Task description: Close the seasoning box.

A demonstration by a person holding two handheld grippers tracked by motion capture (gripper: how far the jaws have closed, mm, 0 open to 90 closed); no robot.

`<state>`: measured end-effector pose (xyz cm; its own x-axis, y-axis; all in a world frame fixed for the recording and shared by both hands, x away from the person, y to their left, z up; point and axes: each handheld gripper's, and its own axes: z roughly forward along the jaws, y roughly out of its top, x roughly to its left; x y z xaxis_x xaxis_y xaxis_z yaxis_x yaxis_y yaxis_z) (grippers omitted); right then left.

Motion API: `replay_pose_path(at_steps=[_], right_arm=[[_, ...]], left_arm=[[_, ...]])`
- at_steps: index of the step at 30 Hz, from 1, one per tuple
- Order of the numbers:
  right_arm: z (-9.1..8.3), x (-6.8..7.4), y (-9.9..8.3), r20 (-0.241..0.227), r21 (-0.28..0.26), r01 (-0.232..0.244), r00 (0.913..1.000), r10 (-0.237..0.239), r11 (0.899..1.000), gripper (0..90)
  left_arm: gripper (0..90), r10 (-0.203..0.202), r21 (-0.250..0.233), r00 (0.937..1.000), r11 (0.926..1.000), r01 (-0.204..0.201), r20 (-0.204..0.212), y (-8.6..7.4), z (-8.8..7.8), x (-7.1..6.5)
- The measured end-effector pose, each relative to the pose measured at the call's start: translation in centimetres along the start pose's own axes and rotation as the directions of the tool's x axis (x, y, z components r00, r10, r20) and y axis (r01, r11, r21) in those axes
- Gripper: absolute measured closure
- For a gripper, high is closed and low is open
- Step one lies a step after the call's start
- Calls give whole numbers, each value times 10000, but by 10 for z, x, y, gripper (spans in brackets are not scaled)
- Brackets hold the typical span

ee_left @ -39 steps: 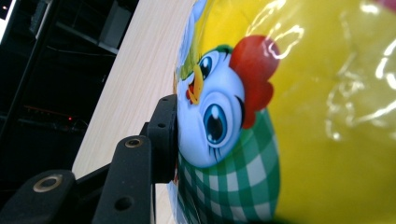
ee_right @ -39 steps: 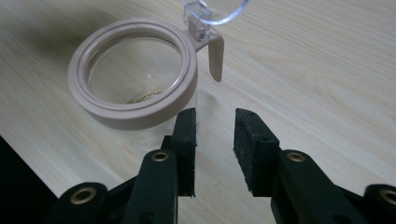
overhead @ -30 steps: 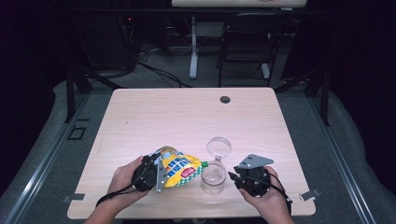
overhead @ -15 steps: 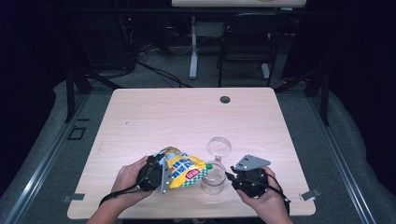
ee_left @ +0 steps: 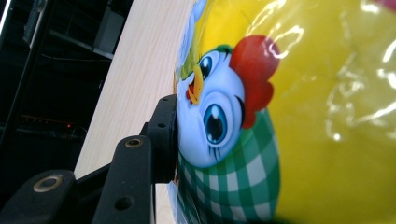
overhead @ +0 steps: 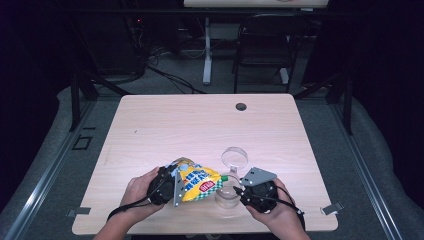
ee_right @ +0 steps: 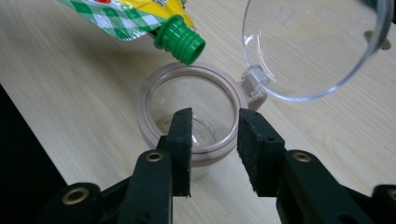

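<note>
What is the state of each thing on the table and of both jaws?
Yellow plastic pouch with green spout: gripped, tilted, spout above the jar, uncapped.
Clear glass jar with hinged lid: upright, lid open.
Left gripper: jaws shut on the pouch.
Right gripper: jaws just opening, apart over the jar's rim.

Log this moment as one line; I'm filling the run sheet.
left gripper: shut on yellow pouch | green spout: over open jar | right gripper: jaws just opening at jar rim | lid: hinged back
</note>
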<state>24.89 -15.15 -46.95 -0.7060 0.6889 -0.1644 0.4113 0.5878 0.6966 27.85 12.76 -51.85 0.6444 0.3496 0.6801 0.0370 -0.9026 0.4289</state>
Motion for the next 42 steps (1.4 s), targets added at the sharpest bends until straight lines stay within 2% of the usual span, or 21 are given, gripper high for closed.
replay_pose_path(at_steps=[1,15,23,31,42], right_arm=[[0,1,2,14,59,172,9999,-172,9998,650],[10,12,10,42,22,938,9956,-938,9956,606],[12,18,14,224,-81,1386,9901,-1384,9903,612],[12,20,20,425,40,1974,9794,-1974,9803,615],[13,21,24,478,145,2202,9742,-2207,9753,609]], left_arm=[[581,-8,-3,10000,10000,8,17,0,0,0],[581,80,38,9999,10000,-81,130,2,6,-6],[581,216,109,9996,9997,-217,168,5,7,-6],[581,342,219,9993,9992,-346,173,8,6,-4],[581,375,323,9990,9987,-383,235,8,6,-1]])
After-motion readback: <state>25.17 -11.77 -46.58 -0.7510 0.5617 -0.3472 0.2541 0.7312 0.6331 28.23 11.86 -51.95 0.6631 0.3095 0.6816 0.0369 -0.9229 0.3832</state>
